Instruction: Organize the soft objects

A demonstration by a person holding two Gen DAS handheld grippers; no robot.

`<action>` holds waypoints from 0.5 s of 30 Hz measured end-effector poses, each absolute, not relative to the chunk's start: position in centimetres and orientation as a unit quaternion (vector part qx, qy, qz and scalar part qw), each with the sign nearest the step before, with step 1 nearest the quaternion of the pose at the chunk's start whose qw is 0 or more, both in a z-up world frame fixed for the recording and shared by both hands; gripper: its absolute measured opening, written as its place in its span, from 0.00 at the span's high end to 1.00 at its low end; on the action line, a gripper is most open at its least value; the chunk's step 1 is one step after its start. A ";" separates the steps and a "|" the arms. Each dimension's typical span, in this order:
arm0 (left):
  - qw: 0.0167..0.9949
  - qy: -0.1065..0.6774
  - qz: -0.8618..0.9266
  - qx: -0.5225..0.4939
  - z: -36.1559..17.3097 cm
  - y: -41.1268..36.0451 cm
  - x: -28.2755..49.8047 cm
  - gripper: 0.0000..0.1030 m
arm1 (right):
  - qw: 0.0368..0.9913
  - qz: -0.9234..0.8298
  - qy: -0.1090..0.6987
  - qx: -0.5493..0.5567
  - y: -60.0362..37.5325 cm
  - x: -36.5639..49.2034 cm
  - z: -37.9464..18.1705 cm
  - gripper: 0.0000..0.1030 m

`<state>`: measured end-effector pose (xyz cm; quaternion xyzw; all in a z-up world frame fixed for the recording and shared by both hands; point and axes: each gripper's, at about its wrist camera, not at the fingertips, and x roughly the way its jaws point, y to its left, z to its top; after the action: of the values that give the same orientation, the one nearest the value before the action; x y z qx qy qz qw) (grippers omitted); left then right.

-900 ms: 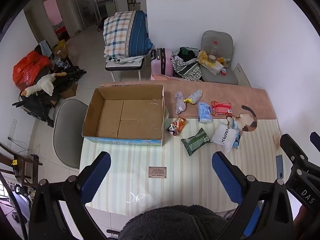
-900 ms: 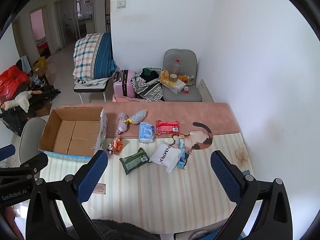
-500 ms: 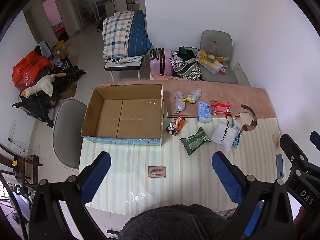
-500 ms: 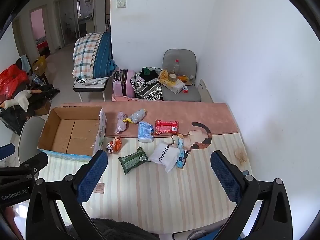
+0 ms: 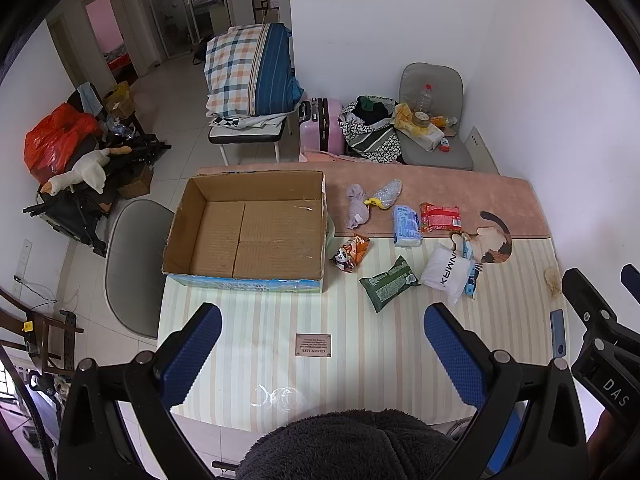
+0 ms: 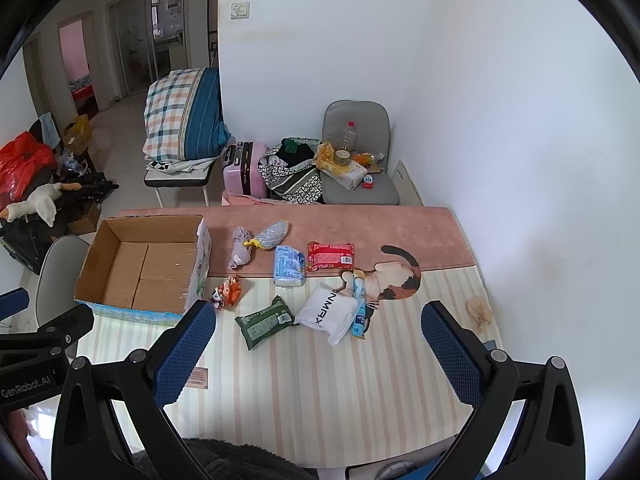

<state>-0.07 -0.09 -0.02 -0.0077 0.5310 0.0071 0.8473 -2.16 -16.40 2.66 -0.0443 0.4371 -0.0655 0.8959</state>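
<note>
Hovering low in the left wrist view, the left claw (image 5: pixel 322 350) gapes wide and empty over the striped tabletop (image 5: pixel 360 332); a white pouch (image 5: pixel 445 268) lettered "NMRX" lies centre right, the empty cardboard box (image 5: pixel 248 228) centre left.

In the right wrist view, the right claw (image 6: pixel 318 350) is also spread, empty; the snack packets (image 6: pixel 290 266) cluster mid-frame, and "GenRobot.AI" marks the other tool at lower left.

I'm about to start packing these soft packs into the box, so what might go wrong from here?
The white pouch overlaps the blue tube, so one pinch may drag both. The panda snack lies close to the box wall, leaving the fingers little room. Thin packs like the green pack may slip.
</note>
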 end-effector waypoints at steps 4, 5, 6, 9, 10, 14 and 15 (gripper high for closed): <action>0.848 0.530 0.007 -0.009 -0.1 -0.3 0.1 0.00 | 0.896 -0.064 0.437 -0.044 -16.5 -1.9 2.7 0.00; 0.848 0.530 0.008 -0.008 -0.1 -0.3 0.1 0.00 | 0.896 -0.064 0.438 -0.044 -16.4 -1.9 2.7 0.00; 0.848 0.530 0.007 -0.008 0.0 -0.5 0.1 0.00 | 0.896 -0.065 0.438 -0.044 -16.4 -1.9 2.7 0.00; 0.848 0.530 0.007 -0.009 0.0 -0.5 0.1 0.00 | 0.896 -0.065 0.437 -0.043 -16.4 -1.9 2.8 0.00; 0.848 0.530 0.007 -0.008 0.0 -0.5 0.0 0.00 | 0.896 -0.064 0.437 -0.042 -16.4 -1.9 2.8 0.00; 0.849 0.529 0.007 -0.009 0.0 -0.5 0.0 0.00 | 0.897 -0.063 0.436 -0.040 -16.4 -1.9 3.0 0.00; 0.849 0.529 0.006 -0.010 0.0 -0.6 0.0 0.00 | 0.897 -0.063 0.435 -0.040 -16.5 -1.9 3.1 0.00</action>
<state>0.02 -0.64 0.02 -0.0096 0.5286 0.0062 0.8488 -1.91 -16.45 3.12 -0.0398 0.4353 -0.0625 0.8972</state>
